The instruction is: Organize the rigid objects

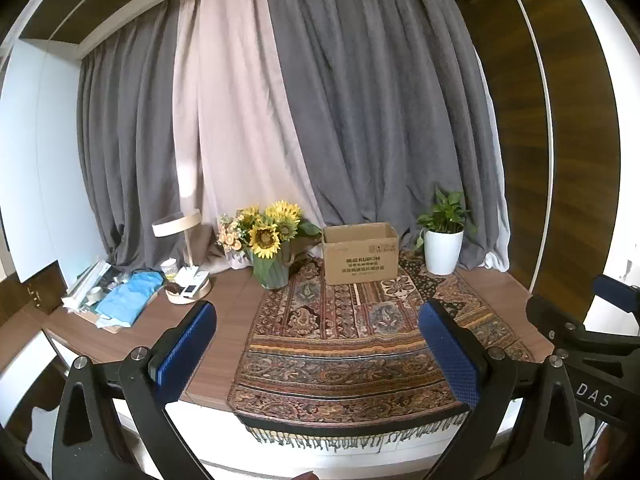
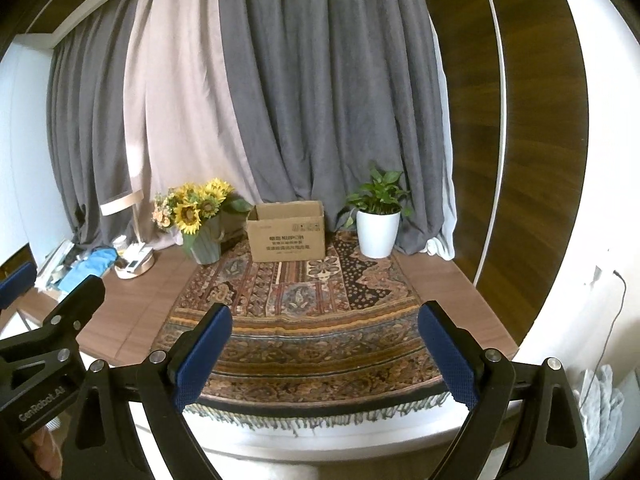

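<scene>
An open cardboard box (image 1: 360, 254) stands at the back of a patterned cloth (image 1: 352, 344) on a wooden table; it also shows in the right wrist view (image 2: 287, 231). My left gripper (image 1: 318, 316) is open and empty, held in front of the table's near edge. My right gripper (image 2: 325, 318) is open and empty too, beside the left one. The right gripper's body shows at the right edge of the left wrist view (image 1: 580, 332). No loose rigid objects lie on the cloth.
A sunflower vase (image 1: 270, 248) stands left of the box and a white potted plant (image 1: 443, 240) to its right. At the far left are a lamp (image 1: 178, 226), a round tray with small items (image 1: 188, 288), blue cloth (image 1: 128, 300) and papers. Curtains hang behind.
</scene>
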`<action>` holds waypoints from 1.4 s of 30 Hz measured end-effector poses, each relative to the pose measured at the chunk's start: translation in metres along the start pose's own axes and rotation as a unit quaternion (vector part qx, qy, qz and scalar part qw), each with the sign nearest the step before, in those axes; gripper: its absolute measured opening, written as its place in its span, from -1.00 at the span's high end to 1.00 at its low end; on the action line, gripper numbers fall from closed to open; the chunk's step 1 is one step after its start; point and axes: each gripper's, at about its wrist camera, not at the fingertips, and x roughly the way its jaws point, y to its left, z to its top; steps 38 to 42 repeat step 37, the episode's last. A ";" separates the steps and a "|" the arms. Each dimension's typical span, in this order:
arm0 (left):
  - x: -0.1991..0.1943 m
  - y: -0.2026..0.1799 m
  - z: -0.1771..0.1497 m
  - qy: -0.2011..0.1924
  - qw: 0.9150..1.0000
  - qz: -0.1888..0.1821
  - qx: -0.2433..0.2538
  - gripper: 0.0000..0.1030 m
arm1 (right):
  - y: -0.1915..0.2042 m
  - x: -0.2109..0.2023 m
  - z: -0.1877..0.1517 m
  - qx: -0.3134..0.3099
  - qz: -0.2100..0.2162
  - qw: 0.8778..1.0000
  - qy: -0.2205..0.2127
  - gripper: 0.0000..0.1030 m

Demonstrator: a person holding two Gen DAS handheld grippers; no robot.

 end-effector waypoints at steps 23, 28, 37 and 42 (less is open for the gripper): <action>0.003 -0.008 0.001 -0.004 1.000 -0.002 0.000 -1.00 | -0.006 -0.006 0.003 0.001 -0.003 1.000 -0.009 -0.85; 0.006 -0.012 0.002 -0.004 1.000 -0.006 0.000 -1.00 | -0.004 -0.006 0.003 0.001 -0.005 1.000 -0.009 -0.85; 0.007 -0.014 0.003 -0.005 1.000 -0.008 0.001 -1.00 | -0.006 -0.005 0.006 0.001 -0.009 1.000 -0.009 -0.85; 0.007 -0.014 0.003 -0.005 1.000 -0.008 0.001 -1.00 | -0.006 -0.005 0.006 0.001 -0.009 1.000 -0.009 -0.85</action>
